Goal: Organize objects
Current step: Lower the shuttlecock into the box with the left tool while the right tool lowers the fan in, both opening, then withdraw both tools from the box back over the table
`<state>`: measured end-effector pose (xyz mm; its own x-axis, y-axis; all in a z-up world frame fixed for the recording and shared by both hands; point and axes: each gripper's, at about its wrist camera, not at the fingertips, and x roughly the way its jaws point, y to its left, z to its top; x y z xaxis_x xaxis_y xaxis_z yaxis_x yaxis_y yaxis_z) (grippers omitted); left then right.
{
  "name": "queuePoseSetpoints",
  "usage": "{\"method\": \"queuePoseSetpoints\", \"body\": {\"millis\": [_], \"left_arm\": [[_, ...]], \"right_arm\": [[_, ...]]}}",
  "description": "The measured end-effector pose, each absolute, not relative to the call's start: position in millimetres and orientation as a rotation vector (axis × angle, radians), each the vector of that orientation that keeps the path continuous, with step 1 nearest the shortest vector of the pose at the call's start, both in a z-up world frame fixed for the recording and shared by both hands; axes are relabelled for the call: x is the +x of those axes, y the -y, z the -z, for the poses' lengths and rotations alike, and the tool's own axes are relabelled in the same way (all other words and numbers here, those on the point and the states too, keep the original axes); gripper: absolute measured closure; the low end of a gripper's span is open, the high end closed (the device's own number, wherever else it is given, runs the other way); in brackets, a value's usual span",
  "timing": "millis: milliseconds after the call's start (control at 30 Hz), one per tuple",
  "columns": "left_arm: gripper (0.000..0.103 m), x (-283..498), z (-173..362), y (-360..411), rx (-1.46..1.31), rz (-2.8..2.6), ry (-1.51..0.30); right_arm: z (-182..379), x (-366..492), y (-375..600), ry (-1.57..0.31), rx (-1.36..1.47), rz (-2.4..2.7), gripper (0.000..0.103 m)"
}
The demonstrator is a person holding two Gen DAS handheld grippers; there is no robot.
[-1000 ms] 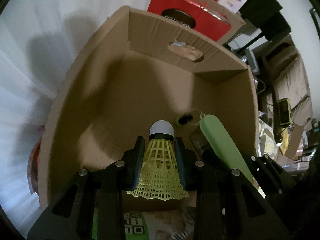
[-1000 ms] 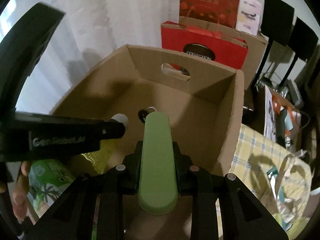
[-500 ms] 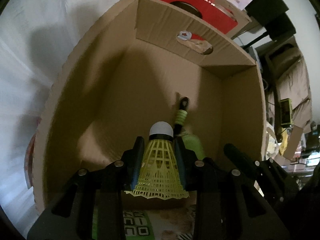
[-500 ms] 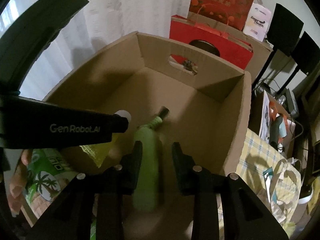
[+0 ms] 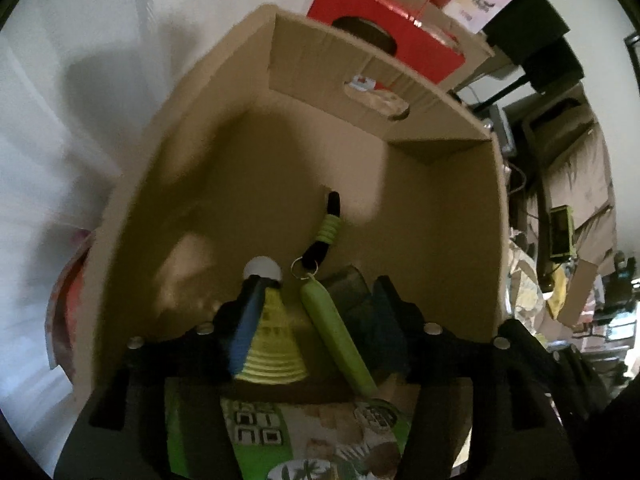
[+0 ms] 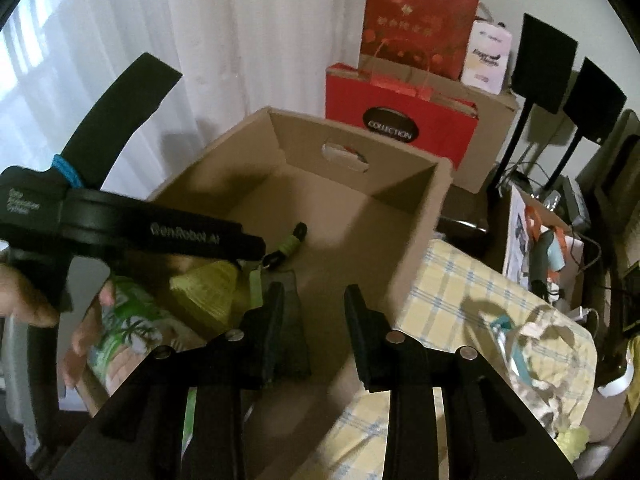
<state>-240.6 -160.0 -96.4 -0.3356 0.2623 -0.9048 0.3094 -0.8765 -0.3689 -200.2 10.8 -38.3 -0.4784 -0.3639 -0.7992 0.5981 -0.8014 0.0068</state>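
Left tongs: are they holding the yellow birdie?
No. The left tongs have just opened; the shuttlecock only leans on one finger, dropping into the cardboard box.

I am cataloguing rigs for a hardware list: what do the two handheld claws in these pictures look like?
Both are matte black plastic claws with two flat, tapered fingers and round silver screws on the finger mounts, as on the right claw. The left claw seen from the right wrist shows white lettering along its long black body, a blue band wrapped around it and a curved black handle bar. No cables or sleeves are visible.
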Motion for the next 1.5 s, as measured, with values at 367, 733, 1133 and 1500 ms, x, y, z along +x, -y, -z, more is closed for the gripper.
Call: {"method": "queuePoseSetpoints", "body": {"millis": [367,733,1133,1500], "left_arm": [[0.025,-213,68,142,1.713,2.512,-0.693],[0.008,-187,44,119,1.634,2.598,-0.577],[0.002,-158,18,78,1.515,2.725,-0.391],[0.002,-130,4,41,1.424,2.822,-0.291]], "right_arm": [[19,-180,-54,-0.332,1.109,2.366,0.047],[7,-177,-100,-0.207,1.129,2.436,0.026],[-5,-168,-141,-0.124,1.131,2.5,0.019],[-6,-153,-179,-0.086,1.152,2.531,0.017]]}}
